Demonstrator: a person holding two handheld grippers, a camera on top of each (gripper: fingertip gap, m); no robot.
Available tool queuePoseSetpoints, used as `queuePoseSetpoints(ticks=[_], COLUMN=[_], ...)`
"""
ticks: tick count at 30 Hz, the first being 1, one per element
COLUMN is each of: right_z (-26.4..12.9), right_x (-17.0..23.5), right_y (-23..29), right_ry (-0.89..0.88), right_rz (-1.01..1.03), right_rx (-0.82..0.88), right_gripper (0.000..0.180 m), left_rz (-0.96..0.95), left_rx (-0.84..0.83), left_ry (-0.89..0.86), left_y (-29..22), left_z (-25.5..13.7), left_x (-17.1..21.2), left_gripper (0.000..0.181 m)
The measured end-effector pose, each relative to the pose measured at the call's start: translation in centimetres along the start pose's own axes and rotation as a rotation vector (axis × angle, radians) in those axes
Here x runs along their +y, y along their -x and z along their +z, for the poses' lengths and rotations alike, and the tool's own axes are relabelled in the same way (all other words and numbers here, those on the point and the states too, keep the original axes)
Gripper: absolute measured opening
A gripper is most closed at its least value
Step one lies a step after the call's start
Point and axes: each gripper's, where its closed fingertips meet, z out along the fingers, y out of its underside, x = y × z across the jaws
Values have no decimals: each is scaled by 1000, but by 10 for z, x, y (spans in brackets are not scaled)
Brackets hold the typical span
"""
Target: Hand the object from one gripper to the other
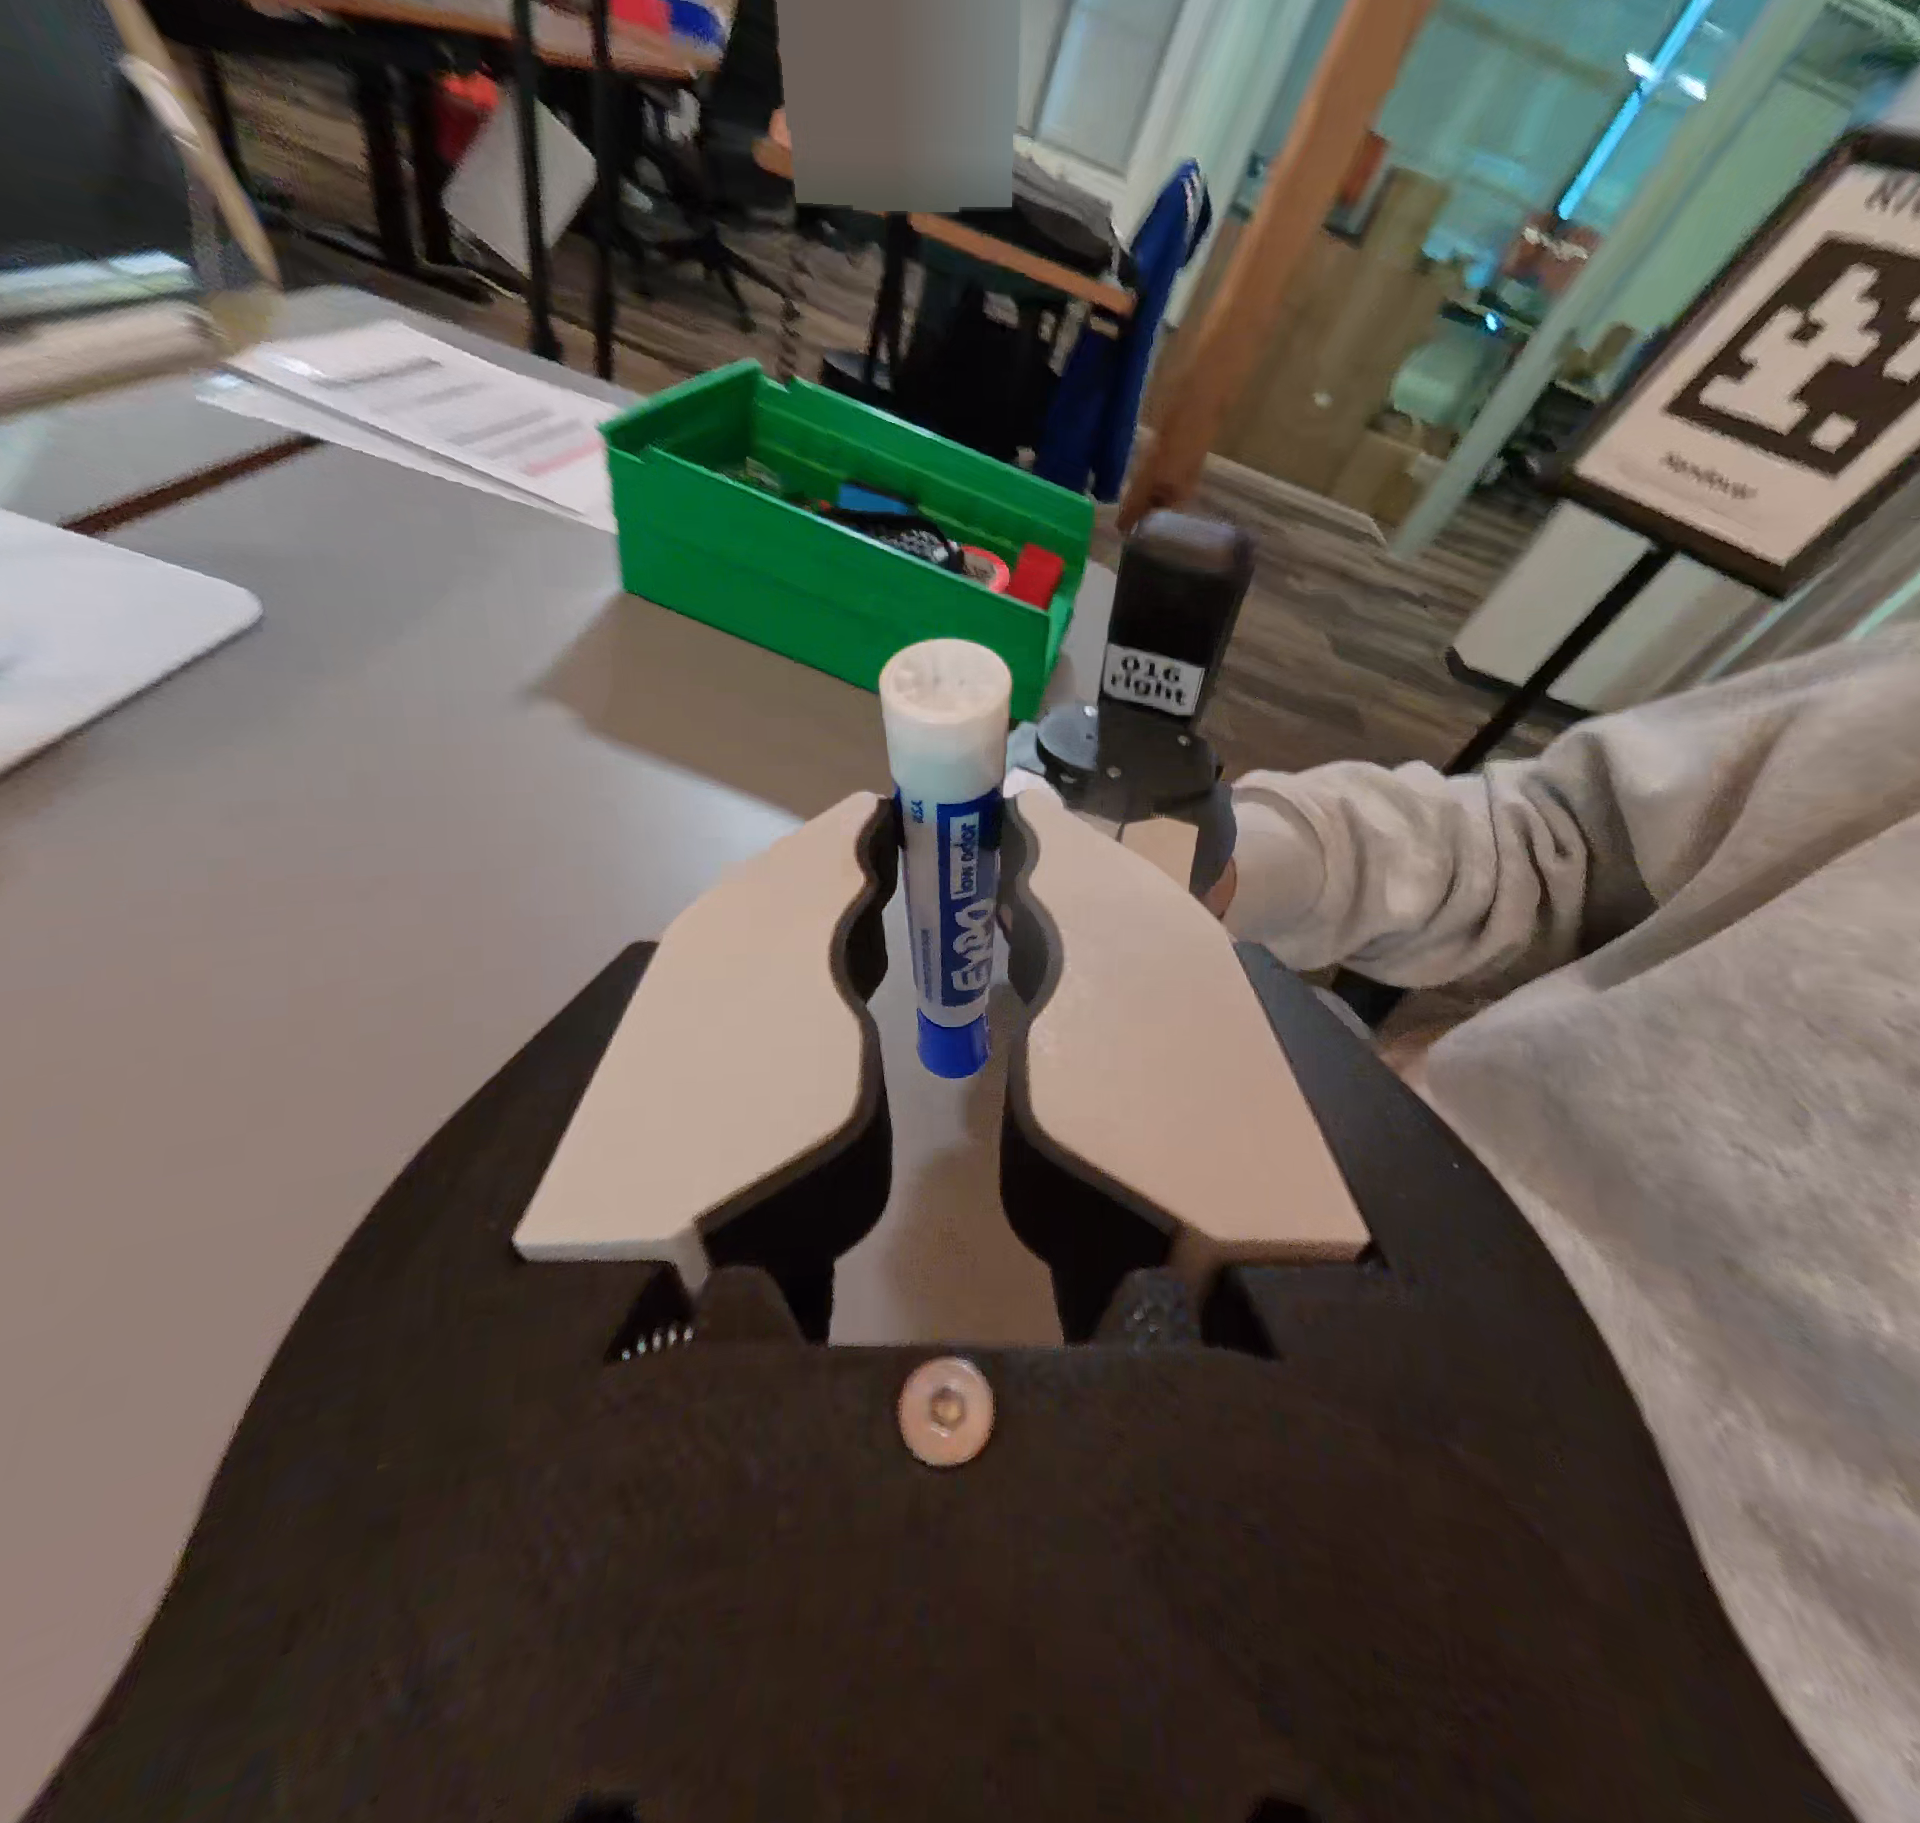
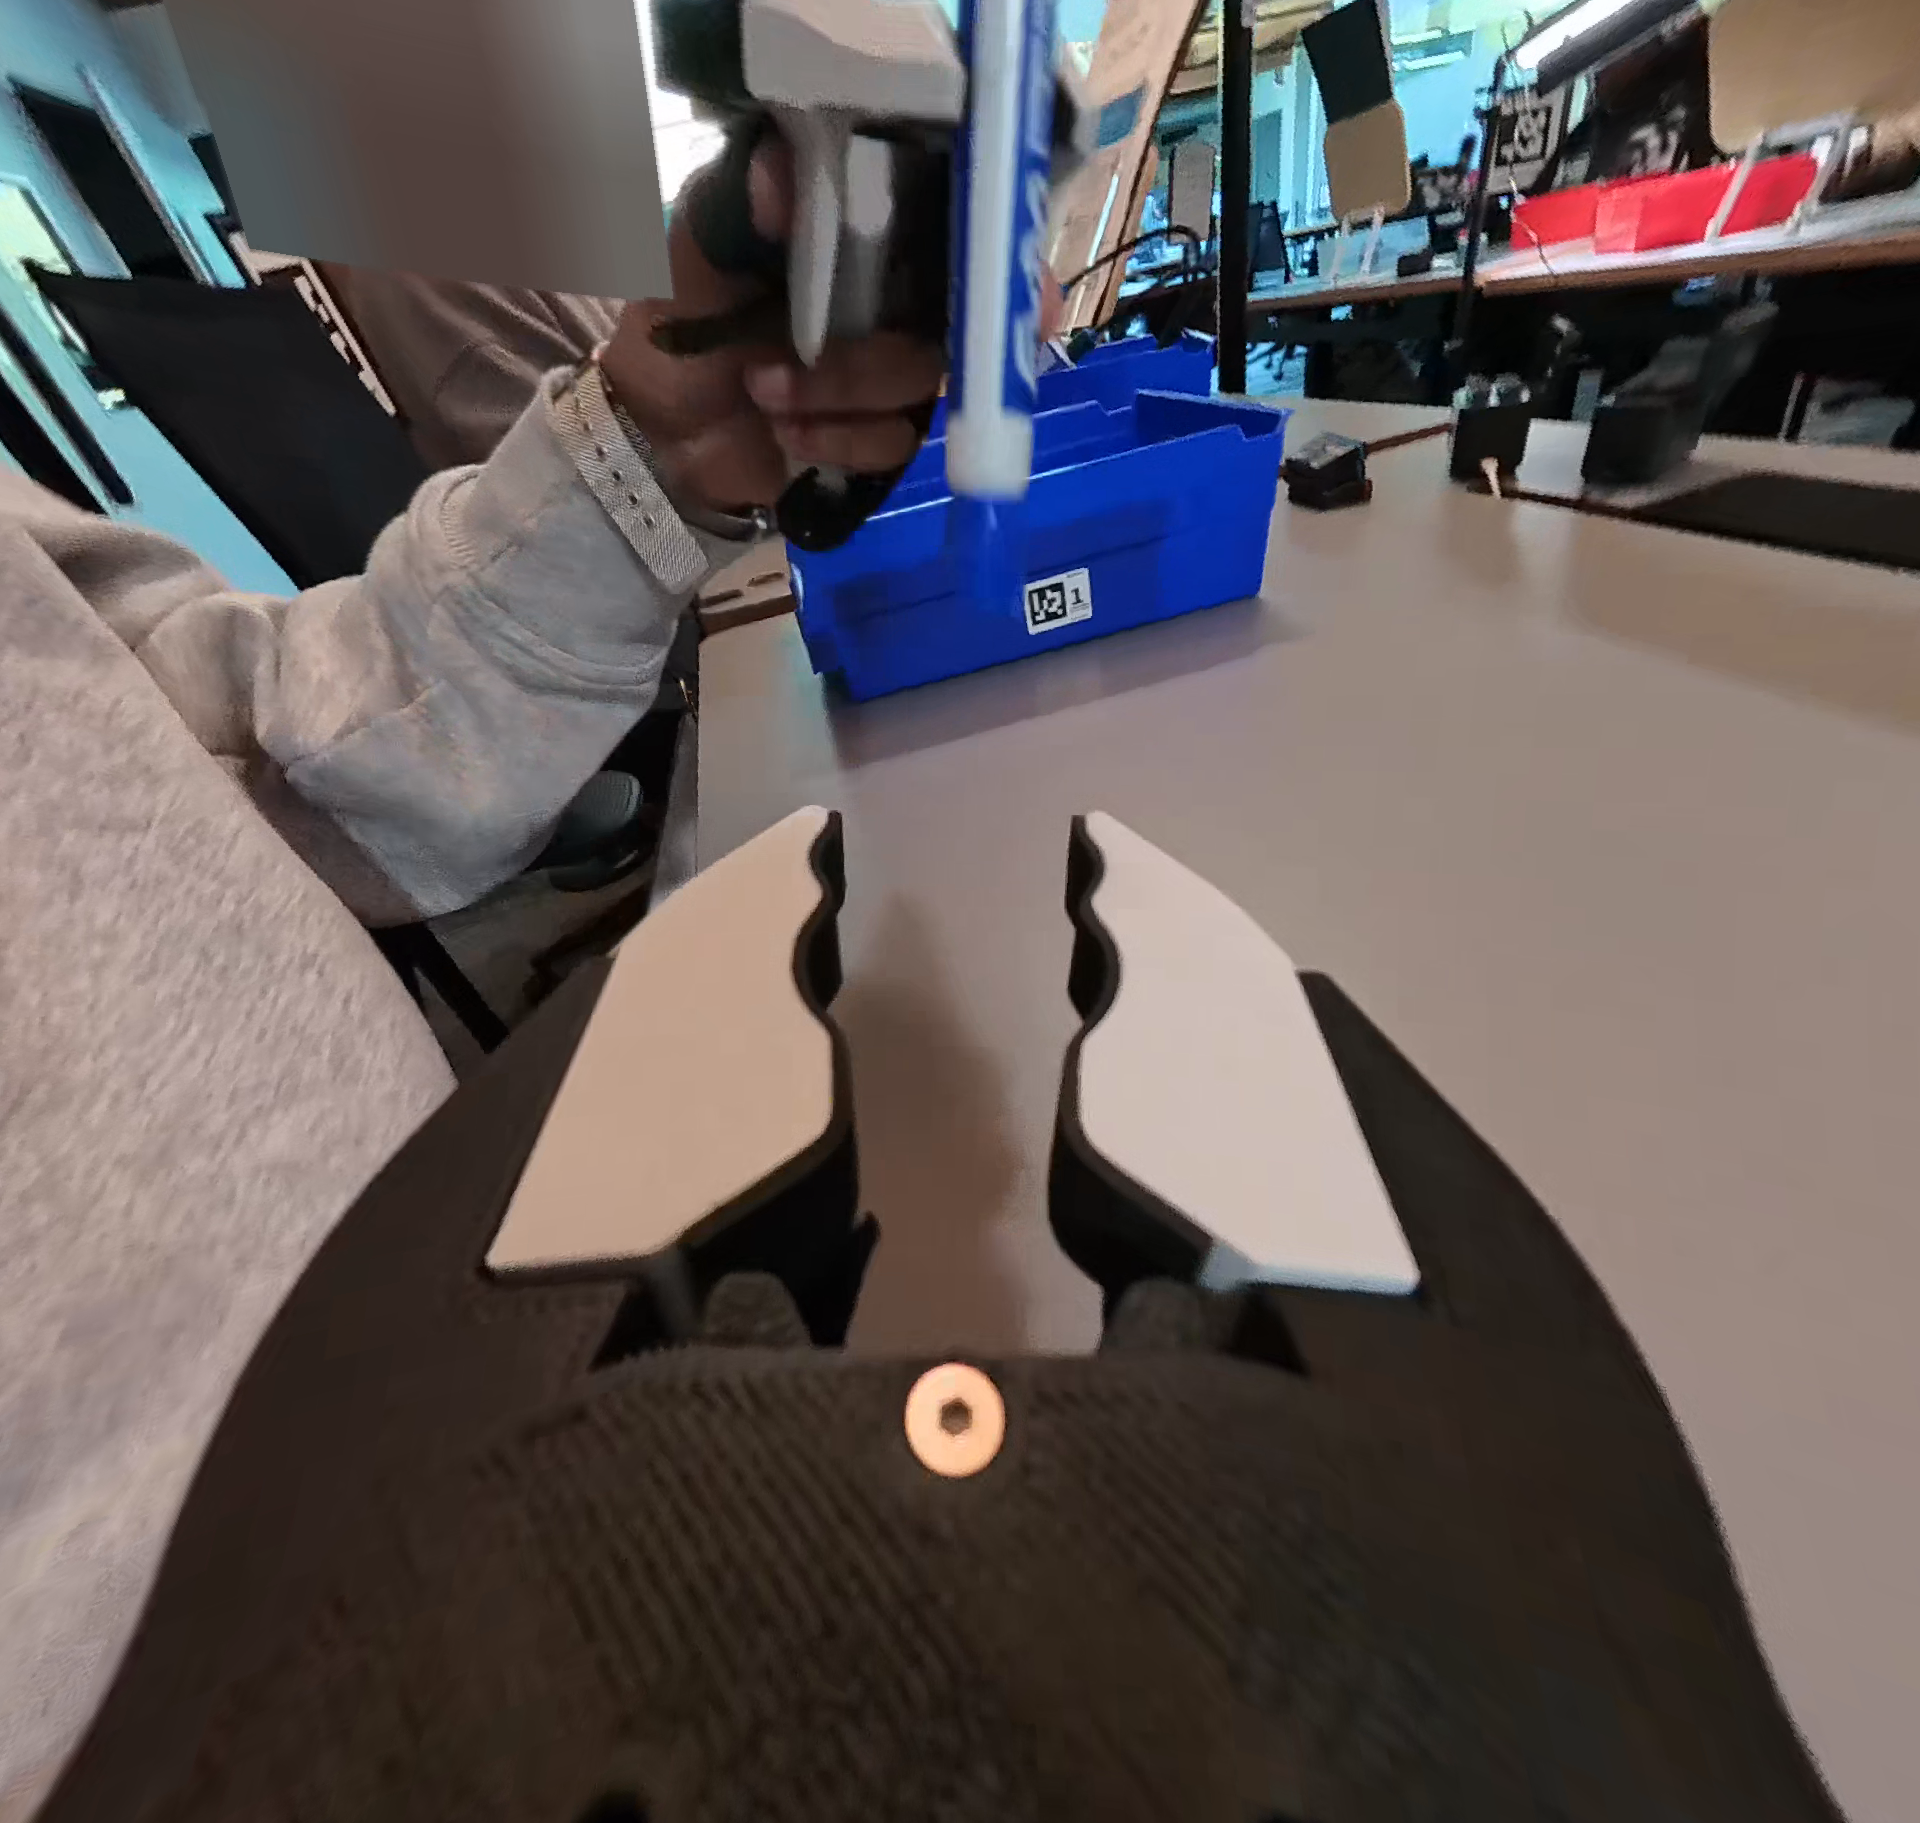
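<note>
Nearest the lens, filling the lower half of each wrist view, sits the black body of that view's own tool. Beyond it spreads the grey table (image 2: 1455, 734), the largest thing in view. On it stand a blue bin (image 2: 1039, 547) at centre of the right wrist view and a green bin (image 1: 831, 547) in the upper middle of the left wrist view, holding small mixed items.

At centre frame, the left gripper (image 1: 948, 843) is pinching a marker (image 1: 951, 869) by its printed barrel, right at the tips. The marker stands nearly upright, white end up and blue cap hanging down in the gap between the fingers (image 1: 748, 1004). In the right wrist view the same marker (image 2: 1003, 215) hangs at top centre, clear of the table, blurred.

Lower in that frame, the right gripper (image 2: 951, 828) has its fingers spread, nothing between them, and the marker is well above and ahead of it.

I judge the marker light, stiff and smooth, likely to slip or swivel if pinched near an end. The best hold looks like the exposed barrel just below the left fingers, above the cap.
</note>
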Motion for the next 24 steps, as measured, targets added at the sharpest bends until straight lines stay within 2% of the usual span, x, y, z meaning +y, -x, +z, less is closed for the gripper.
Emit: queuePoseSetpoints(ticks=[3, 7, 11, 18, 19, 22, 24], right_z=[3, 8, 9, 5, 4, 0, -3], right_x=[1, 6, 6, 0, -2, -6, -9], right_y=[6, 14, 17, 14, 12, 6, 2], right_ry=[12, 32, 34, -7, -17, -46, -67], right_rz=[-87, -104, -116, -47, -33, 6, 34], right_rx=[0, -25, -27, -30, -25, -11, -1], right_gripper=[41, 37, 23, 20, 20, 20, 20], left_rz=[14, 7, 26, 17, 9, 26, 52], left_rx=[54, 118, 143, 157, 142, 89, 60], left_ry=[69, 80, 92, 49, 41, -5, -21], left_y=[-14, -30, -37, -39, -36, -29, -25], left_z=[29, 51, 58, 56, 56, 57, 57], left_x=[18, 28, 33, 27, 27, 22, 21], left_gripper=[21, 21, 22, 21, 24, 60, 68])
